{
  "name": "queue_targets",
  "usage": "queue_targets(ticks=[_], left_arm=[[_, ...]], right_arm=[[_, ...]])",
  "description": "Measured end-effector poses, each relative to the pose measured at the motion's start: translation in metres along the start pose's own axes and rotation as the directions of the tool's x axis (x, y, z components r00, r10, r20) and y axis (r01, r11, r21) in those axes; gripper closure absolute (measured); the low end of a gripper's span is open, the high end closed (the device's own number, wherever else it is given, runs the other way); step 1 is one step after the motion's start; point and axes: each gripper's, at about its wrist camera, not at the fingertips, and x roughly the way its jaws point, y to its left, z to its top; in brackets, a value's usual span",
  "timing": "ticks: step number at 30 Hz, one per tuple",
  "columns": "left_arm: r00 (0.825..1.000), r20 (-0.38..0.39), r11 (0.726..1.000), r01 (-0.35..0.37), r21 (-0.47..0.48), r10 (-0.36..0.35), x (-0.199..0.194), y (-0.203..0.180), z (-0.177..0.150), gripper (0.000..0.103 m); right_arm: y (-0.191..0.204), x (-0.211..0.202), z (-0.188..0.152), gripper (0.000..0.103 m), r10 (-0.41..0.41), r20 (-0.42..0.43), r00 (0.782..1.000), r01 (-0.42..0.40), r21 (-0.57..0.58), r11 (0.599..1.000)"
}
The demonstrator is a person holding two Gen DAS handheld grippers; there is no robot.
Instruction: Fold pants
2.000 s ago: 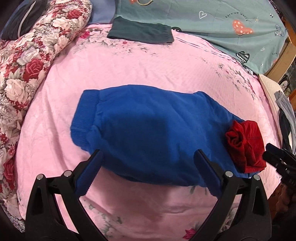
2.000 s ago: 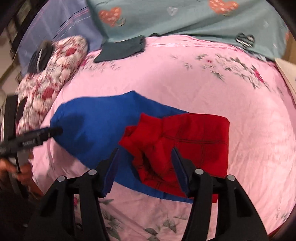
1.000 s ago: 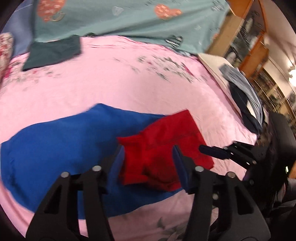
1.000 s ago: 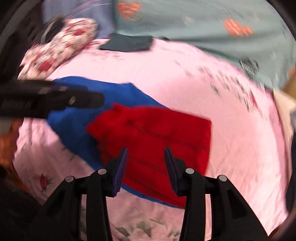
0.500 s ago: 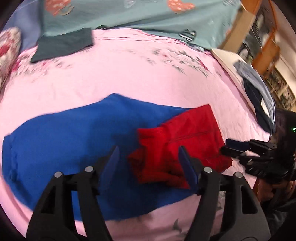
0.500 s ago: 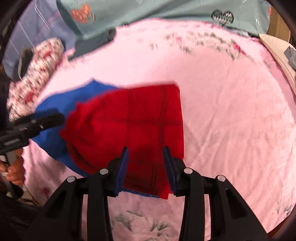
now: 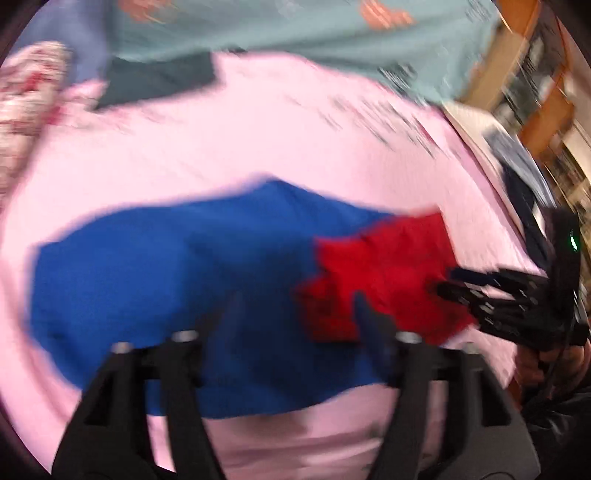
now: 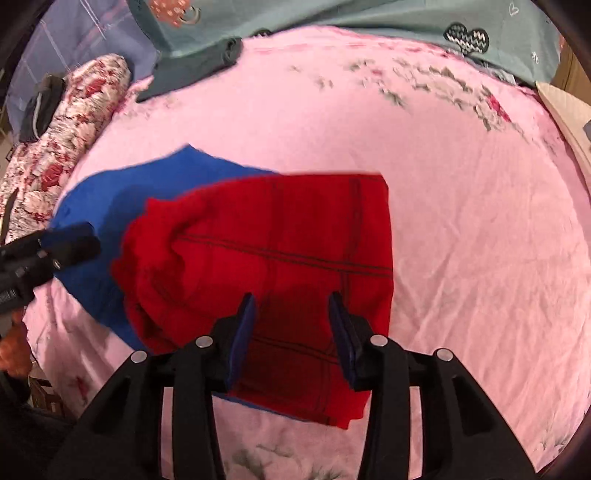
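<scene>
Blue pants [image 7: 166, 280] lie across the pink bed [image 7: 258, 147], with a red part [image 8: 280, 240] folded flat over their right end. In the blurred left wrist view my left gripper [image 7: 295, 314] hovers above the blue cloth beside the red edge. Its jaws are opening and the pads press on nothing. My right gripper [image 8: 291, 321] hangs over the red part's near half, jaws partly apart and opening slightly, with the cloth lying flat beneath them. Each gripper shows in the other's view: the right gripper [image 7: 480, 291] at the red part's right edge, the left gripper [image 8: 74, 242] over the blue end.
A floral pillow [image 8: 66, 122] lies at the far left. A folded dark green cloth [image 8: 192, 70] and a teal sheet with hearts [image 8: 369, 14] sit at the back. Clothes [image 7: 517, 173] and wooden furniture [image 7: 535, 110] are past the bed's right edge. A person's hand [image 7: 546, 362] holds the right gripper.
The left gripper's jaws have widened and it has shifted left, off the red bunch and over the blue cloth. The red part has been spread flat. The right gripper has rolled.
</scene>
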Motion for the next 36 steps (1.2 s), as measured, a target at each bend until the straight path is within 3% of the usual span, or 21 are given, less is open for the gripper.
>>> queue_targets(ticks=[3, 7, 10, 13, 15, 19, 21, 23, 27, 28, 33, 36], left_arm=[[0.994, 0.032, 0.988, -0.100, -0.121, 0.105, -0.028, 0.061, 0.004, 0.028], [0.979, -0.026, 0.927, -0.198, -0.319, 0.200, -0.044, 0.150, -0.003, 0.031], [0.987, -0.056, 0.897, -0.163, -0.411, 0.153, -0.043, 0.185, -0.009, 0.031], [0.992, -0.076, 0.874, -0.123, -0.471, 0.099, -0.036, 0.200, -0.016, 0.032], [0.995, -0.091, 0.866, -0.072, -0.495, 0.031, -0.028, 0.207, -0.021, 0.032], [0.984, -0.160, 0.883, -0.009, -0.469, -0.075, -0.001, 0.199, -0.025, 0.033], [0.981, -0.183, 0.892, -0.028, -0.452, -0.062, 0.006, 0.194, -0.026, 0.030], [0.979, -0.192, 0.882, -0.025, -0.470, -0.074, 0.009, 0.194, -0.024, 0.028], [0.971, -0.192, 0.820, 0.005, -0.573, -0.140, 0.007, 0.211, -0.024, 0.032], [0.969, -0.196, 0.795, 0.000, -0.607, -0.149, 0.005, 0.215, -0.025, 0.038], [0.938, -0.172, 0.638, 0.065, -0.767, -0.302, 0.002, 0.227, -0.046, 0.039], [0.943, -0.150, 0.605, 0.063, -0.794, -0.296, 0.003, 0.225, -0.054, 0.038]], right_arm=[[0.024, -0.011, 0.009, 0.060, 0.020, 0.053, 0.998, -0.017, -0.069, 0.997], [0.080, -0.024, 0.022, 0.060, 0.097, 0.122, 0.988, -0.068, -0.225, 0.972], [0.126, -0.011, 0.026, 0.061, 0.147, 0.099, 0.984, -0.105, -0.344, 0.933], [0.141, 0.019, 0.028, 0.061, 0.095, 0.028, 0.995, -0.079, -0.347, 0.935], [0.139, 0.047, 0.025, 0.061, 0.040, -0.066, 0.997, -0.058, -0.305, 0.951], [0.143, 0.057, 0.023, 0.059, 0.013, -0.054, 0.998, -0.029, -0.315, 0.949], [0.149, 0.059, 0.020, 0.053, -0.001, -0.057, 0.998, -0.018, -0.324, 0.946], [0.151, 0.060, 0.019, 0.052, -0.015, -0.053, 0.999, -0.003, -0.326, 0.945], [0.152, 0.059, 0.016, 0.052, -0.021, -0.048, 0.999, 0.005, -0.309, 0.951], [0.151, 0.059, 0.017, 0.052, -0.018, -0.048, 0.999, 0.003, -0.303, 0.953], [0.150, 0.057, 0.015, 0.052, -0.019, -0.040, 0.999, 0.007, -0.284, 0.959], [0.151, 0.057, 0.015, 0.051, -0.022, -0.041, 0.999, 0.010, -0.281, 0.960]])
